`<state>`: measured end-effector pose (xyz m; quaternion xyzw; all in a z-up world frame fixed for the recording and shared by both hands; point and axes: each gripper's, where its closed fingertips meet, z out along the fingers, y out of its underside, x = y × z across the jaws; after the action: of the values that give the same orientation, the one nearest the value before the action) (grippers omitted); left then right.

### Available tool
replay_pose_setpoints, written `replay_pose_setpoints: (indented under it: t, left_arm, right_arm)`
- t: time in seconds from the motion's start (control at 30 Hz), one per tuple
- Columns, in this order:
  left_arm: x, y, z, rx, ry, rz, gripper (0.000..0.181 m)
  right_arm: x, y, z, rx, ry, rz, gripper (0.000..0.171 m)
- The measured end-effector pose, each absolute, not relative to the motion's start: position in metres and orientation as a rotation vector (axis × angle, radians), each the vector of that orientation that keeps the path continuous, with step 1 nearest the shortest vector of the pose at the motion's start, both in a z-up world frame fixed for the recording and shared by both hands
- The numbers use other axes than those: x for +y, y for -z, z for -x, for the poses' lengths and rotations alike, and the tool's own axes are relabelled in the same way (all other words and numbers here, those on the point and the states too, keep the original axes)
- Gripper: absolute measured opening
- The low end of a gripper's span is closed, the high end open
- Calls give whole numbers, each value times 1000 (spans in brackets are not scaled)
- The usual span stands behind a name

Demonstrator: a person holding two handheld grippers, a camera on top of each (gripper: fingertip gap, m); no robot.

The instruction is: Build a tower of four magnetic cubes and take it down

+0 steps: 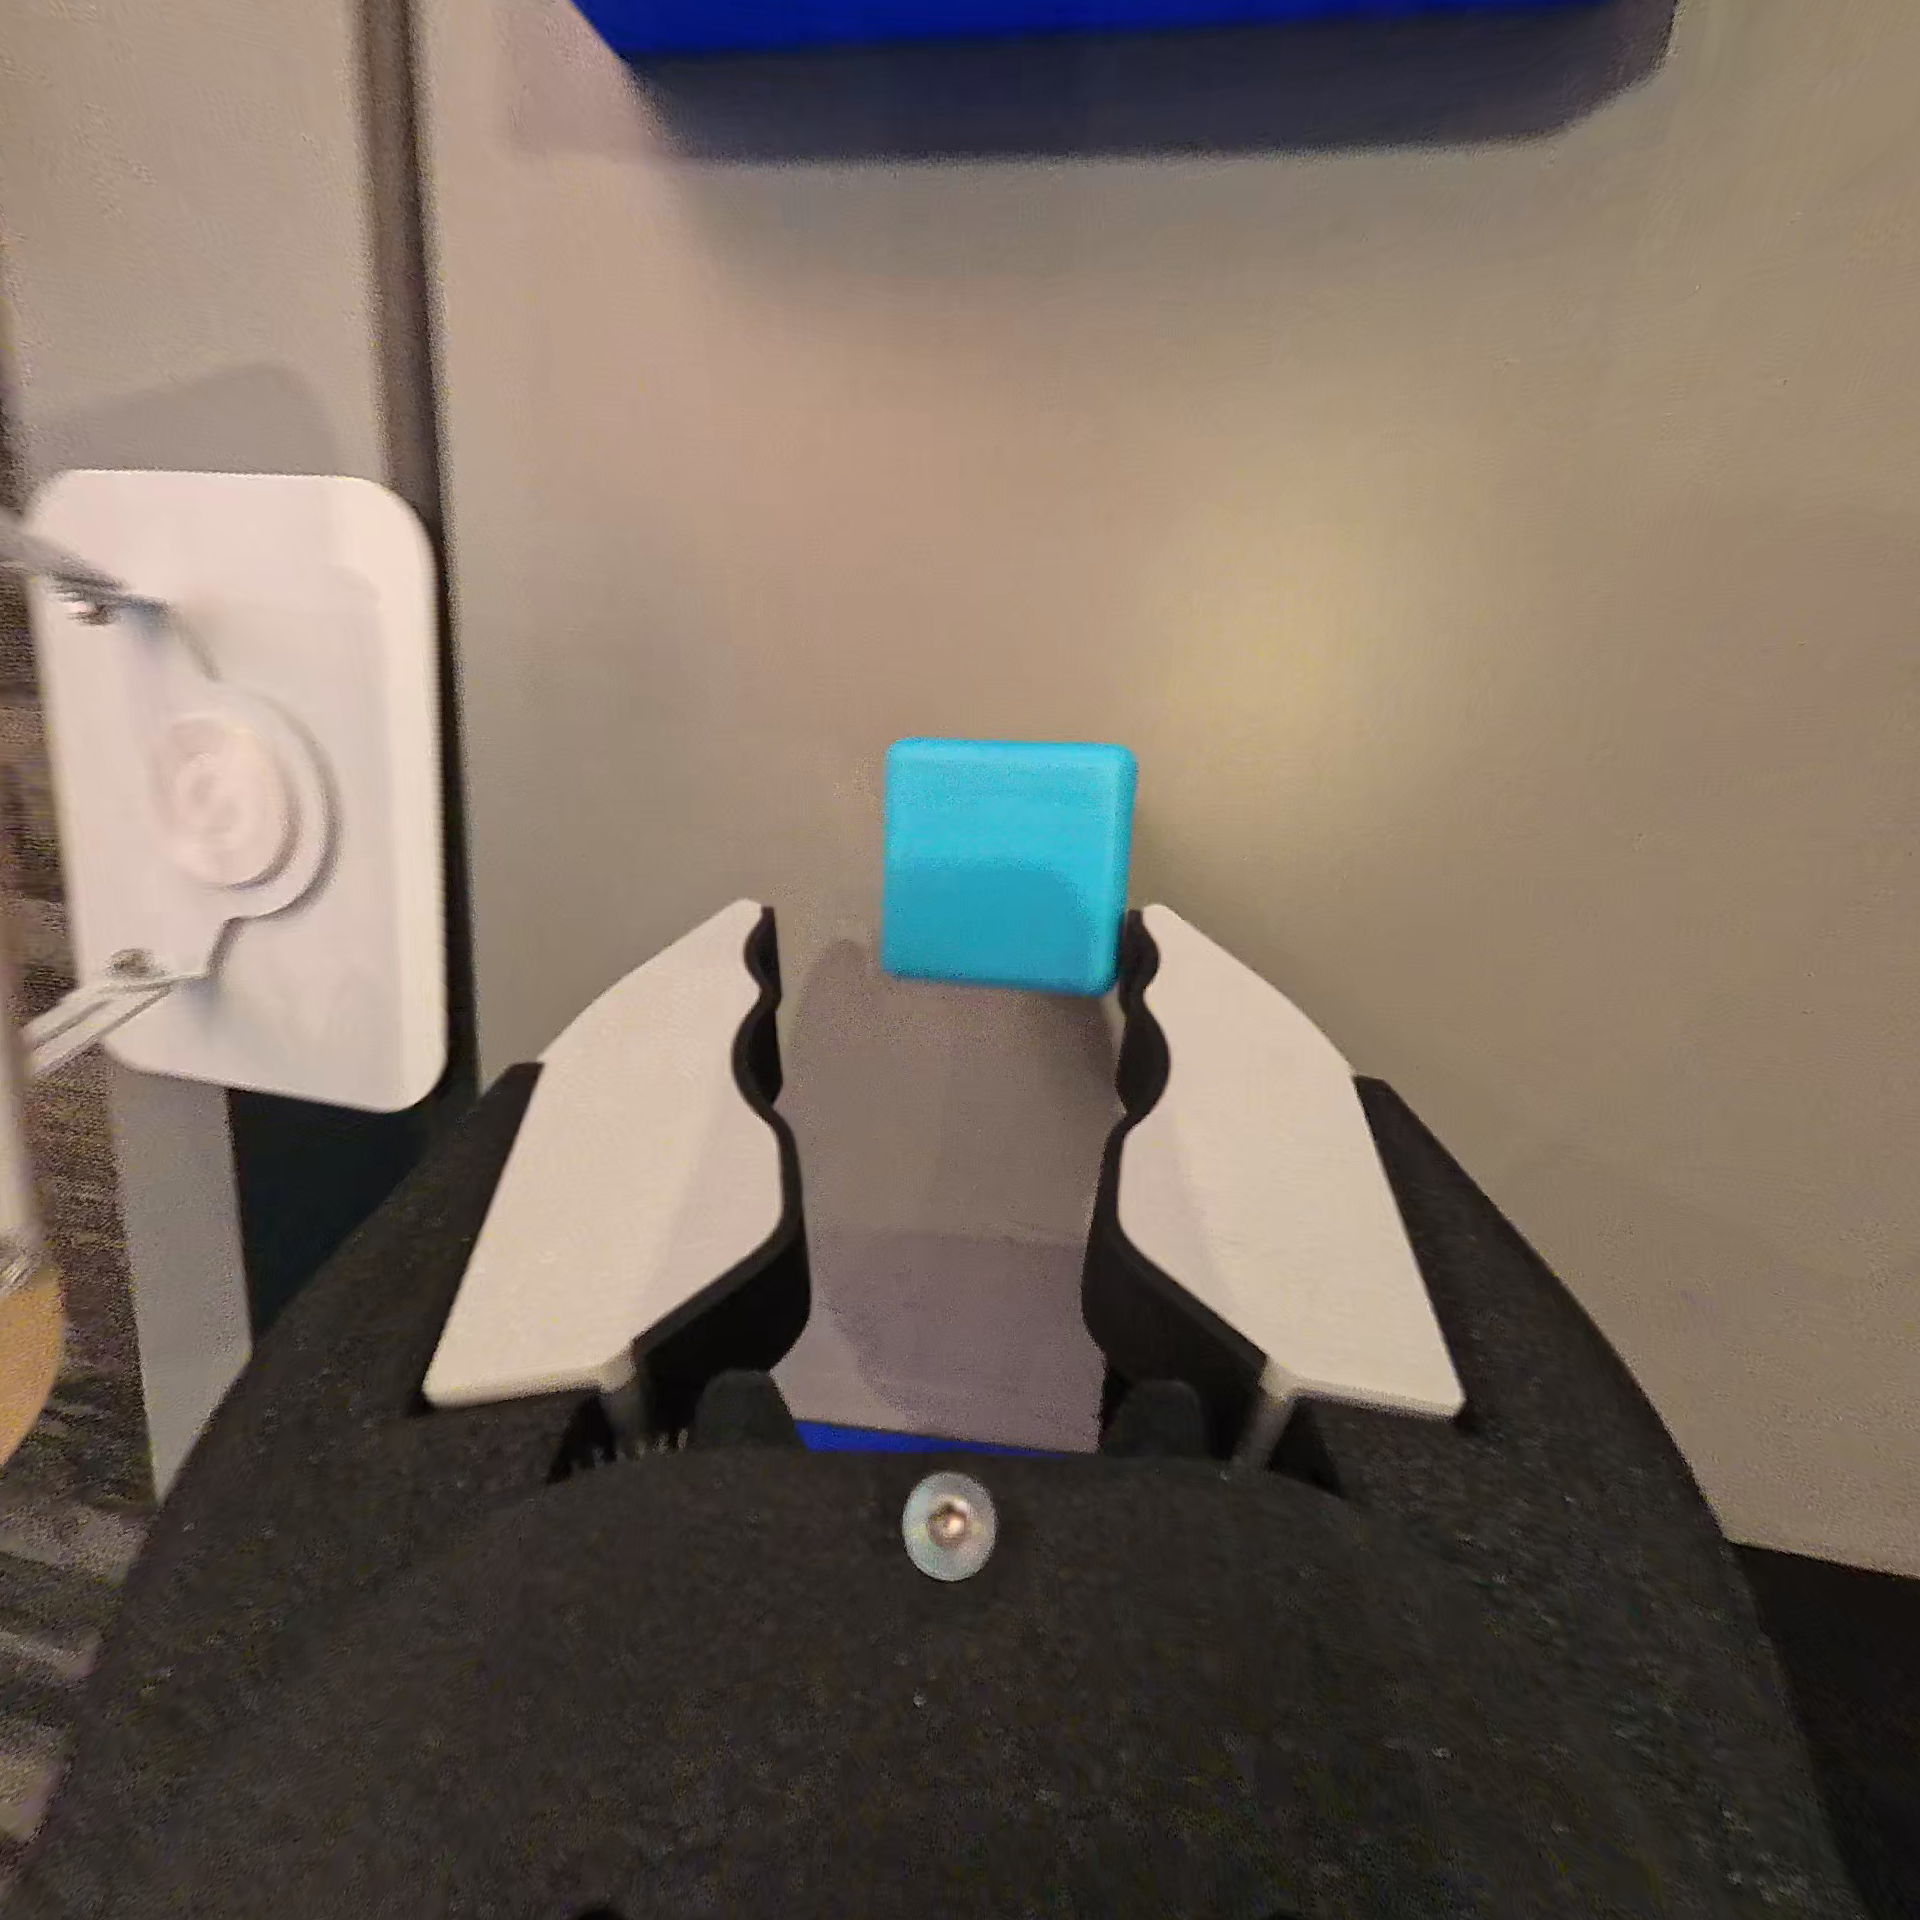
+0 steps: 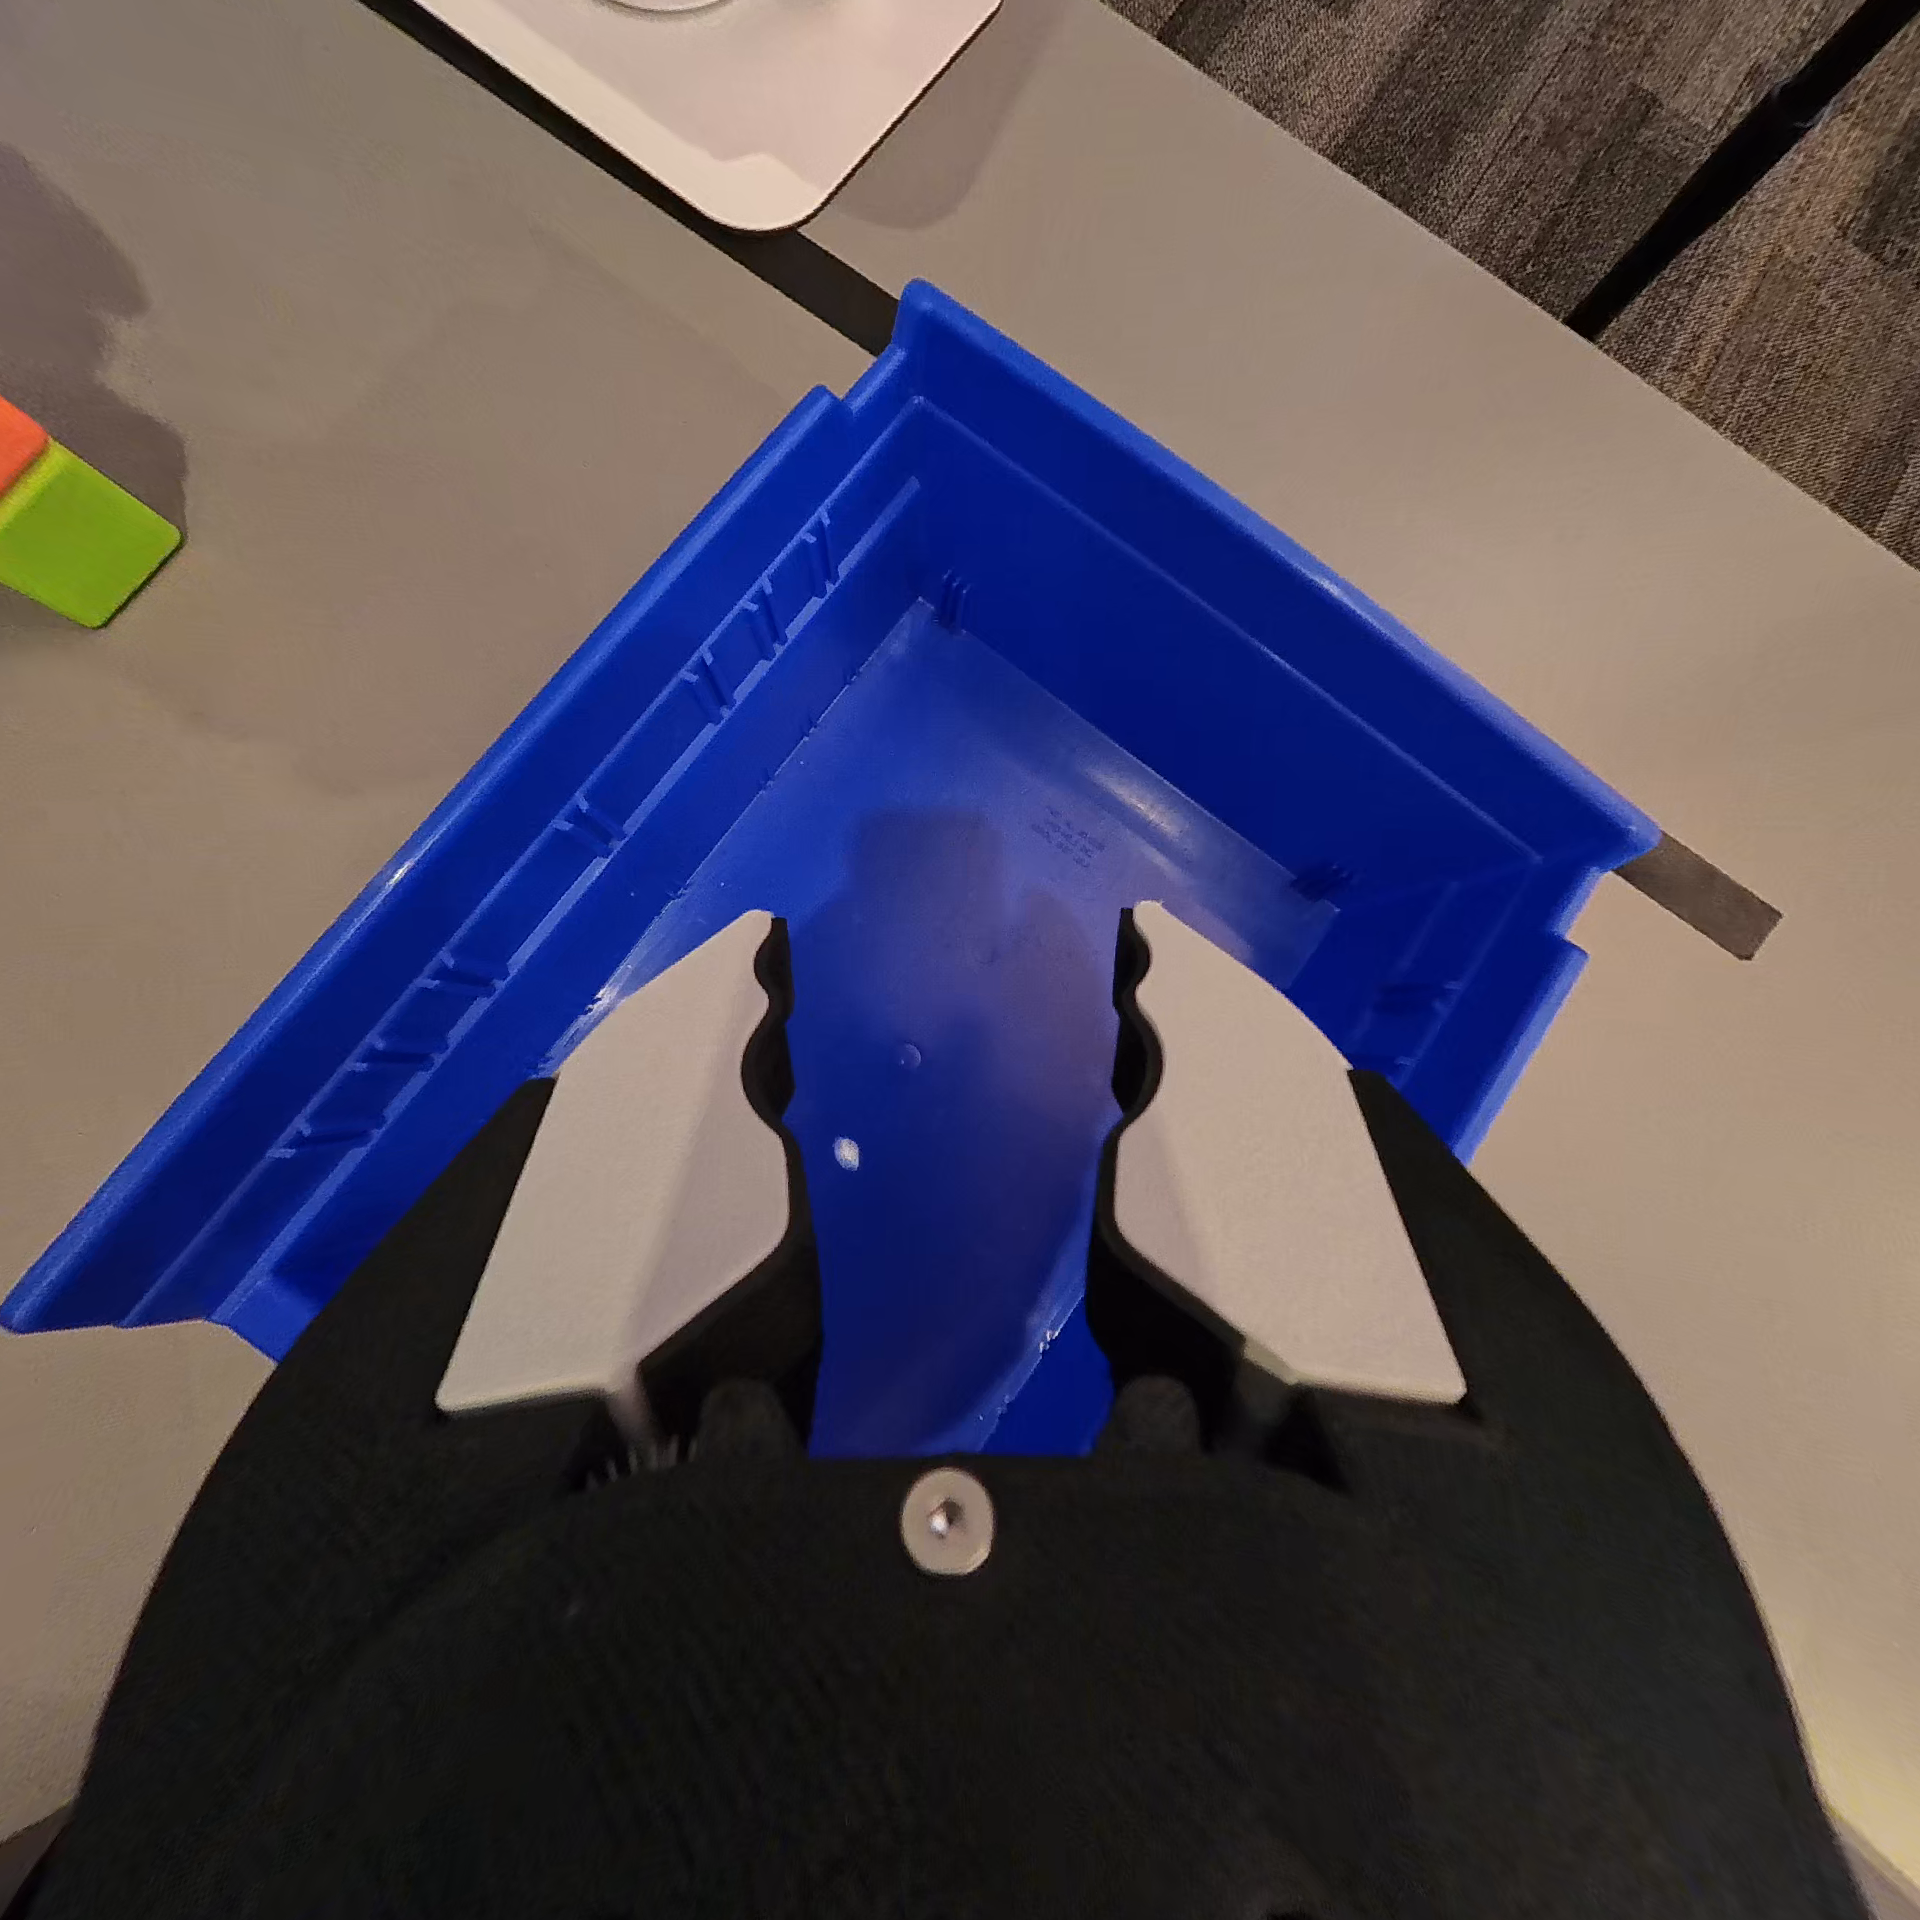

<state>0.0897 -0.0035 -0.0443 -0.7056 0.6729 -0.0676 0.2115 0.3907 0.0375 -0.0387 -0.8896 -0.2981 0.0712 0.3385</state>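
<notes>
The left gripper (image 1: 951, 920) hangs over a grey tabletop (image 1: 1351, 623), its white-and-black tongs spread apart and gripping nothing. A light blue plastic cube (image 1: 1003, 862) rests on the table just past the fingertips, close beside the right-hand finger. The right gripper (image 2: 951, 914), tongs likewise apart and empty, hovers above an open, deep blue plastic bin (image 2: 1195, 582). At the far left of that view, an orange cube (image 2: 19, 442) touches a green cube (image 2: 78, 545) on the table.
</notes>
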Motion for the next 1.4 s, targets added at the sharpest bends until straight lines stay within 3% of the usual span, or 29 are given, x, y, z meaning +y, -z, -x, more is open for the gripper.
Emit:
replay_pose_setpoints:
  t: [0.13, 0.23, 0.4, 0.53, 0.77, 1.1, 1.27, 1.4]
  left_arm:
    - [16, -19, -45, 1579, 203, 1940, 61]
    - [33, -41, 33, 1407, 102, 2039, 59]
    - [52, 11, 183, 1233, -240, 2401, 62]
    - [48, 66, 233, 1232, -276, 2576, 57]
    - [58, 115, 252, 1208, -236, 2680, 62]
    - [59, 135, 261, 1206, -265, 2752, 49]
    - [54, 112, 250, 1200, -208, 2716, 48]
    - [48, 45, 218, 1269, -234, 2536, 48]
  right_arm:
    - [37, 40, -392, -776, -187, 2322, 62]
    - [36, 40, -391, -781, -192, 2327, 62]
    - [37, 39, -387, -799, -185, 2326, 62]
    - [37, 46, -385, -828, -162, 2351, 62]
    - [35, 55, -383, -847, -155, 2382, 62]
    - [35, 65, -383, -870, -159, 2421, 61]
    - [35, 67, -383, -884, -155, 2429, 61]
    - [36, 63, -385, -865, -155, 2419, 61]
